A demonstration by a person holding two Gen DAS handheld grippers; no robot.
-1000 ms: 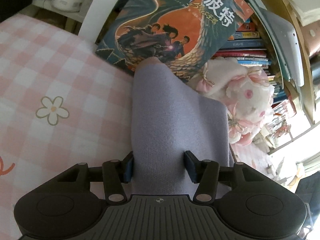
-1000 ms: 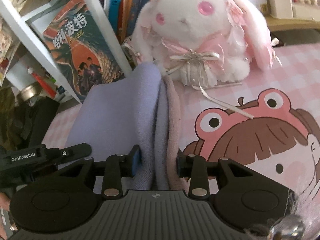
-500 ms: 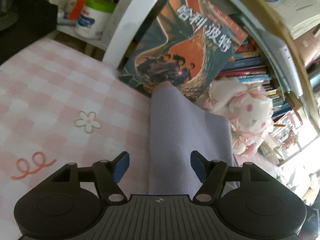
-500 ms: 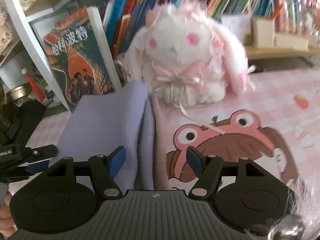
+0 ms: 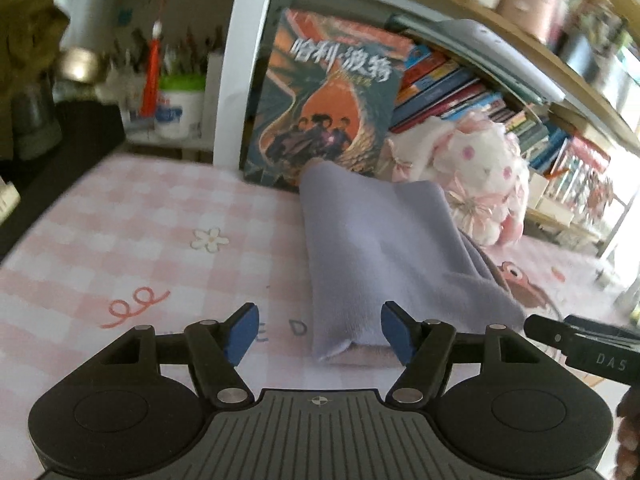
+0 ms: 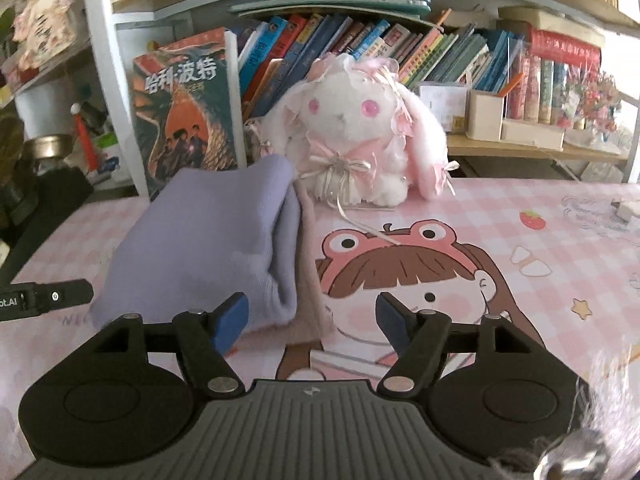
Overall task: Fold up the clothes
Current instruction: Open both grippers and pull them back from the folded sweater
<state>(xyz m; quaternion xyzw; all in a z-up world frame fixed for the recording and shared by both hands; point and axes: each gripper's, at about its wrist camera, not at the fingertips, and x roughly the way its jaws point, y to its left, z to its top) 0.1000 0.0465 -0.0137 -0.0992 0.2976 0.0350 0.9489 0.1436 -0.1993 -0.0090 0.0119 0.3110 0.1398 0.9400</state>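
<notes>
A folded lavender garment (image 5: pixel 372 248) (image 6: pixel 208 248) lies on the pink checked desk mat (image 5: pixel 120 240), its far end against a standing book. A pinkish layer shows under its right edge (image 6: pixel 310 280). My left gripper (image 5: pixel 318 330) is open and drawn back from the near end of the fold, nothing between its blue pads. My right gripper (image 6: pixel 310 318) hovers at the fold's near right corner; its jaws are still opening, and the pads do not press the cloth. The tip of each gripper shows at the edge of the other's view.
A white and pink plush rabbit (image 6: pixel 360 136) sits just behind the garment's right side. A large book (image 6: pixel 184 108) leans against a white shelf post (image 5: pixel 240 60). Rows of books fill the shelf (image 6: pixel 440 52). The mat's cartoon girl print (image 6: pixel 420 276) lies to the right.
Both grippers let go of the folded garment, opened wide and pulled back and up from it. The garment stays folded on the mat.
</notes>
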